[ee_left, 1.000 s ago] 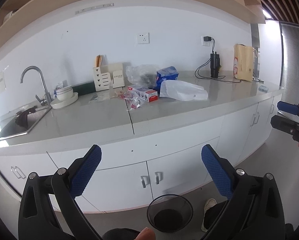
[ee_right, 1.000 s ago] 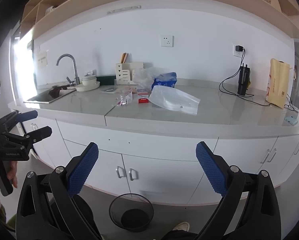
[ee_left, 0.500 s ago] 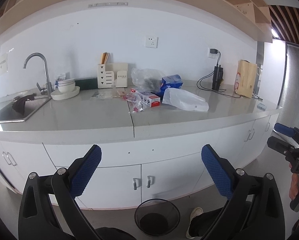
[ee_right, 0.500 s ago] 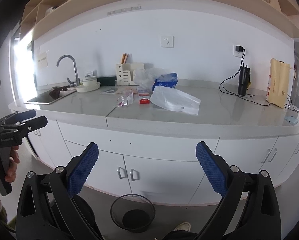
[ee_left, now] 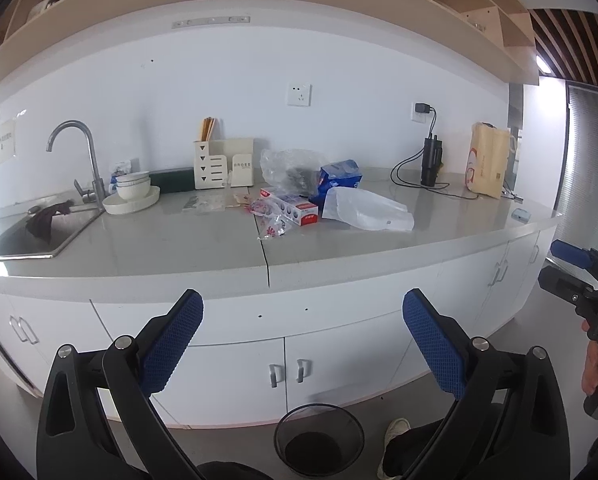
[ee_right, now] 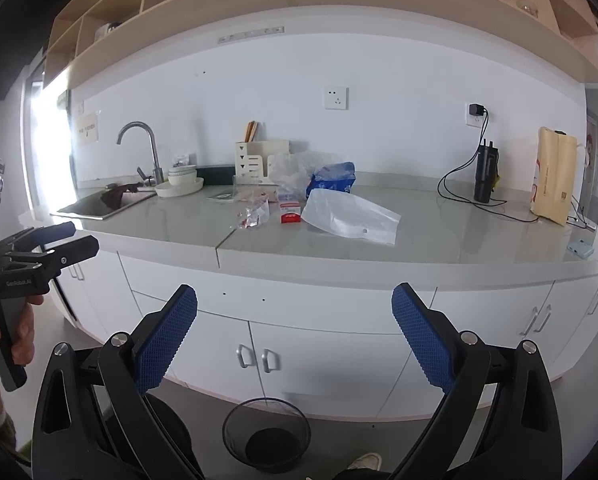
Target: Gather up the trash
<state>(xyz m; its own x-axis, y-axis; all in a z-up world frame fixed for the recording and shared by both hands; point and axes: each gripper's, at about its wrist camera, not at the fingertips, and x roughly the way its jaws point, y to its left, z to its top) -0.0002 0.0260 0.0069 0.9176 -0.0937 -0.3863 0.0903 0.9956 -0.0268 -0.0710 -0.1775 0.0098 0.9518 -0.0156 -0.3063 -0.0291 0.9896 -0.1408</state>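
Trash lies mid-counter: a white plastic bag (ee_left: 365, 210) (ee_right: 349, 216), a red and white box (ee_left: 295, 208) (ee_right: 290, 213), a crumpled clear wrapper (ee_left: 270, 224) (ee_right: 255, 214), a clear bag (ee_left: 289, 170) and a blue packet (ee_left: 339, 176) (ee_right: 333, 178). A black mesh bin (ee_left: 319, 438) (ee_right: 266, 434) stands on the floor below. My left gripper (ee_left: 303, 344) and right gripper (ee_right: 295, 334) are both open and empty, held well short of the counter.
A sink (ee_left: 31, 236) with tap and a dark cloth is at the left, with bowls (ee_left: 131, 196) and a utensil holder (ee_left: 223, 168) behind. A black charging device (ee_left: 431, 160) with cables and a paper bag (ee_left: 487, 166) stand at the right. White cabinets sit below the counter.
The left gripper has risen and levelled, so the counter sits lower in its view. The right gripper has barely moved. Both stay open.
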